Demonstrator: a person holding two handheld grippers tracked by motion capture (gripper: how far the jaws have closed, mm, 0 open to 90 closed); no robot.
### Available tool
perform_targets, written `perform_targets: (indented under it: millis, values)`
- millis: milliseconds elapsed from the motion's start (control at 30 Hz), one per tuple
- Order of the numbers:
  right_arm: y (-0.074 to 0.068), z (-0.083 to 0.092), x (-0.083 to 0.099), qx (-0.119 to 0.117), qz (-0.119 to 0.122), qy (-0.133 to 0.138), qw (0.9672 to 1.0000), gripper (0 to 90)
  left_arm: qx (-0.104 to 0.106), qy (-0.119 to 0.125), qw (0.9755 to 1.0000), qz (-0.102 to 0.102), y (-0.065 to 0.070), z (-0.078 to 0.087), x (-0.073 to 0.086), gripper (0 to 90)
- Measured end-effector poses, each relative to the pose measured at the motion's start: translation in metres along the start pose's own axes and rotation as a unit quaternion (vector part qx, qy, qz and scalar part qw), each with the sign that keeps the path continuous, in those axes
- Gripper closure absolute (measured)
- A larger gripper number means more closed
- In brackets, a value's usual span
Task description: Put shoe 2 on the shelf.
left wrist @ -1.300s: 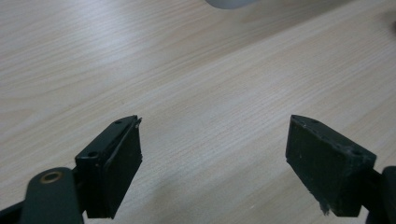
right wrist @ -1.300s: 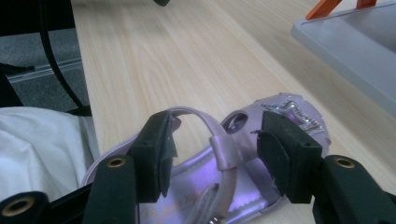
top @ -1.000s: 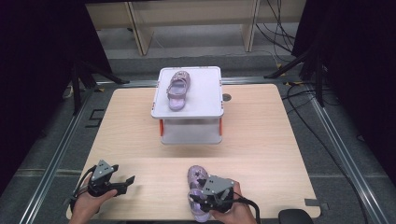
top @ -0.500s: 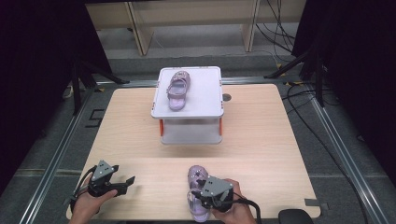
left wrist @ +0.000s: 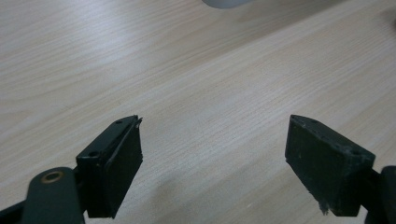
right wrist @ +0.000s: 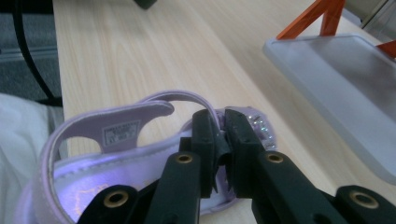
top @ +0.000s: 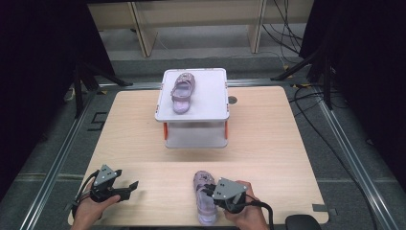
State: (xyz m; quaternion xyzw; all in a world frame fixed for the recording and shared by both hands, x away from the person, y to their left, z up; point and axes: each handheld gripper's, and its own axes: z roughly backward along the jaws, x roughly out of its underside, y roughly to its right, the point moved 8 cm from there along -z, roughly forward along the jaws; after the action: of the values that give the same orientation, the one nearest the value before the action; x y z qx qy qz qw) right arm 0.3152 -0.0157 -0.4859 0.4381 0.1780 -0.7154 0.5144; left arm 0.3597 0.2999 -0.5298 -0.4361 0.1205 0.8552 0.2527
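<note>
Right gripper (right wrist: 218, 122) jaws just closing – now clamped on strap of purple sandal (top: 205, 197) at table's (top: 268, 143) near edge. Left gripper (left wrist: 212, 140) released, idle. Lift straight, keep strap pinched – place beside 2nd sandal (top: 182, 92) on white stand (top: 213, 103).

I see a lilac sandal (top: 205, 201) at my table's (top: 268, 143) pale woodgrain near edge; another (top: 181, 92) sits on the white, orange-legged stand (top: 210, 103).
</note>
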Motion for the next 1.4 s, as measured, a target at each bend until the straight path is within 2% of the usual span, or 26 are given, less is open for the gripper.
perform_targets:
  millis: [233, 267, 333, 367, 433, 600, 633, 667, 700, 800, 900, 967, 1000, 1033, 1100, 1133, 1200, 1233, 1400]
  values:
    - [0.011, 0.012, -0.015, -0.003, -0.021, 0.03, 0.9993, 83.8, 0.001, -0.001, 1.0, -0.007, -0.001, -0.001, 0.0, 18.4]
    - [0.014, 0.014, -0.019, -0.002, -0.022, 0.035, 0.9991, 83.8, -0.001, 0.001, 1.0, 0.001, 0.0, 0.0, 0.0, 18.4]
    - [0.02, 0.018, -0.026, 0.003, -0.022, 0.043, 0.9988, 83.8, -0.002, 0.002, 1.0, 0.0, -0.001, 0.0, 0.0, 18.4]
    - [0.022, 0.021, -0.029, 0.004, -0.022, 0.047, 0.9986, 83.8, -0.004, -0.005, 0.9998, -0.019, -0.004, 0.0, 0.0, 18.4]
    - [0.027, 0.027, -0.036, 0.007, -0.023, 0.056, 0.9981, 83.8, -0.001, 0.003, 1.0, 0.001, -0.001, 0.0, 0.0, 18.4]
    - [0.041, 0.041, -0.048, 0.022, -0.024, 0.069, 0.9971, 83.8, -0.001, 0.002, 1.0, -0.001, -0.001, 0.0, 0.0, 18.4]
    - [0.044, 0.044, -0.051, 0.025, -0.023, 0.072, 0.9968, 83.8, -0.004, -0.005, 0.9998, -0.019, -0.005, 0.0, 0.0, 18.4]
    - [0.047, 0.047, -0.053, 0.027, -0.023, 0.074, 0.9966, 83.8, -0.004, 0.001, 1.0, 0.003, -0.002, 0.0, 0.0, 18.4]
    - [0.05, 0.05, -0.056, 0.033, -0.02, 0.077, 0.9963, 83.8, -0.003, 0.001, 1.0, 0.0, -0.002, 0.0, 0.0, 18.4]
    - [0.058, 0.058, -0.064, 0.033, -0.024, 0.085, 0.9956, 83.8, -0.005, 0.0, 1.0, 0.003, -0.002, 0.0, 0.0, 18.4]
    - [0.067, 0.066, -0.074, 0.038, -0.016, 0.097, 0.9945, 83.8, -0.004, -0.002, 1.0, 0.002, -0.002, 0.0, 0.001, 18.4]
    - [0.072, 0.071, -0.08, 0.037, -0.023, 0.101, 0.9939, 83.8, -0.004, -0.001, 1.0, 0.003, -0.002, -0.001, 0.001, 18.4]
    - [0.077, 0.073, -0.085, 0.043, -0.017, 0.105, 0.9934, 83.8, -0.004, -0.001, 1.0, 0.003, -0.002, -0.001, 0.001, 18.4]
    - [0.078, 0.074, -0.087, 0.039, -0.023, 0.106, 0.9933, 83.8, -0.004, 0.001, 1.0, 0.005, -0.002, -0.001, 0.001, 18.4]
    - [0.086, 0.076, -0.095, 0.049, -0.012, 0.109, 0.9927, 83.8, -0.004, 0.001, 1.0, 0.005, -0.003, 0.0, 0.001, 18.4]
    - [0.09, 0.078, -0.1, 0.048, -0.019, 0.111, 0.9925, 83.8, -0.004, 0.001, 1.0, 0.006, -0.003, 0.0, 0.001, 18.4]
    - [0.097, 0.08, -0.107, 0.054, -0.01, 0.115, 0.9919, 83.8, -0.004, 0.001, 1.0, 0.006, -0.003, -0.001, 0.001, 18.4]
    - [0.1, 0.08, -0.111, 0.051, -0.015, 0.117, 0.9917, 83.8, -0.003, 0.001, 1.0, 0.006, -0.003, -0.001, 0.001, 18.4]
    - [0.127, 0.079, -0.132, 0.066, -0.012, 0.118, 0.9907, 83.8, -0.003, 0.0, 1.0, 0.003, -0.003, -0.001, 0.001, 18.4]
